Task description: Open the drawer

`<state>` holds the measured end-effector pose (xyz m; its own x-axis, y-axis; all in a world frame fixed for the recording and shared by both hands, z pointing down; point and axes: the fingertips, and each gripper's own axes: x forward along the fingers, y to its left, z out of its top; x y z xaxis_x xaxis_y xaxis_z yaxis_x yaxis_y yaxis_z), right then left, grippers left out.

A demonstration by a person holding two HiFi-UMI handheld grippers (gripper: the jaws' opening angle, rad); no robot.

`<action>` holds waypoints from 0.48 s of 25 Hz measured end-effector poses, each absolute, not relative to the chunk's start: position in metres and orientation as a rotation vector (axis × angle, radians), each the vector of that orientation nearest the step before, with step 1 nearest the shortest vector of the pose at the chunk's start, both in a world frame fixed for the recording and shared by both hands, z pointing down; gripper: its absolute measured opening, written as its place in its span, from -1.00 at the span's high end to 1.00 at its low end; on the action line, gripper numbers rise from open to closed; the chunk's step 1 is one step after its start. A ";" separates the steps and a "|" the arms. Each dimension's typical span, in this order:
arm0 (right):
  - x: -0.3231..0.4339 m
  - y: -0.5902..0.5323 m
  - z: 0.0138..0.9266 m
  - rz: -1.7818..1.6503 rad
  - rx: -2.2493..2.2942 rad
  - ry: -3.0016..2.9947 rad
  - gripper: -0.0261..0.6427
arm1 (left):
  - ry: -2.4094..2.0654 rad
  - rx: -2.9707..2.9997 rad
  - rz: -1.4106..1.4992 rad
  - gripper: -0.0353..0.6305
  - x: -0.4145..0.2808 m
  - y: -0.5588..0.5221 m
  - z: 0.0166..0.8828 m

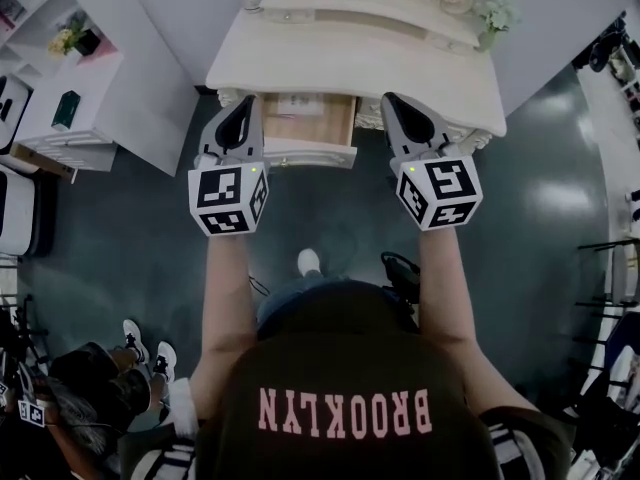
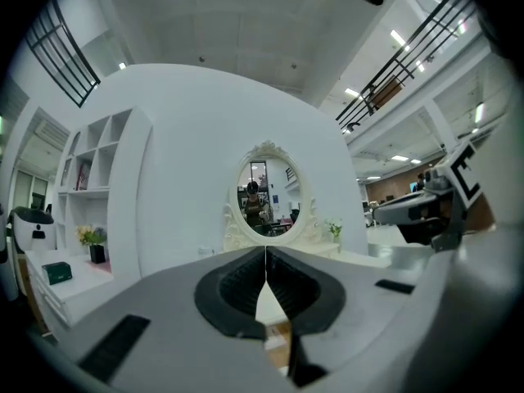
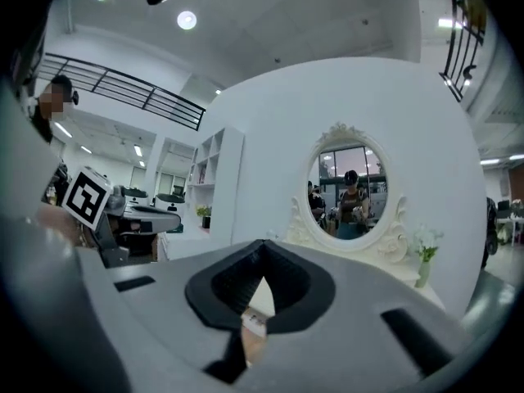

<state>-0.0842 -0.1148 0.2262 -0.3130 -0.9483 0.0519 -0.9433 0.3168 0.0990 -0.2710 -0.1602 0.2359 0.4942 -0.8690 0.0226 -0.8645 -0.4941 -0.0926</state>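
Fingers [image 2: 233,289] on my left gripper [image 2: 265,256] are pressed together with nothing between them, and the right gripper [image 3: 262,248] is the same: closed and empty.

In the head view the drawer [image 1: 308,120] stands pulled out from under the top of the dressing table [image 1: 350,58], its wooden inside showing, between the left gripper [image 1: 243,108] and the right gripper [image 1: 397,106]. Both gripper views look level at the oval mirror [image 2: 268,191], so I judge my jaws are up above the drawer, not on it.

The opening step looks done, or nearly so. If it needs more travel, I'd have to lower one gripper, part its jaws on the drawer front and pull straight toward me. I can't make out a handle.
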 end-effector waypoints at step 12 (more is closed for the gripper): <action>-0.031 -0.093 0.196 -0.288 1.916 -2.281 0.93 | 1.551 -2.556 -0.027 0.88 -0.295 -0.155 0.193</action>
<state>-0.0312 -0.0925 0.1959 -0.1740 -0.9847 -0.0092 -0.9562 0.1667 0.2406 -0.2952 -0.1553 0.1931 0.4645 -0.8833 -0.0629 -0.8806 -0.4532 -0.1382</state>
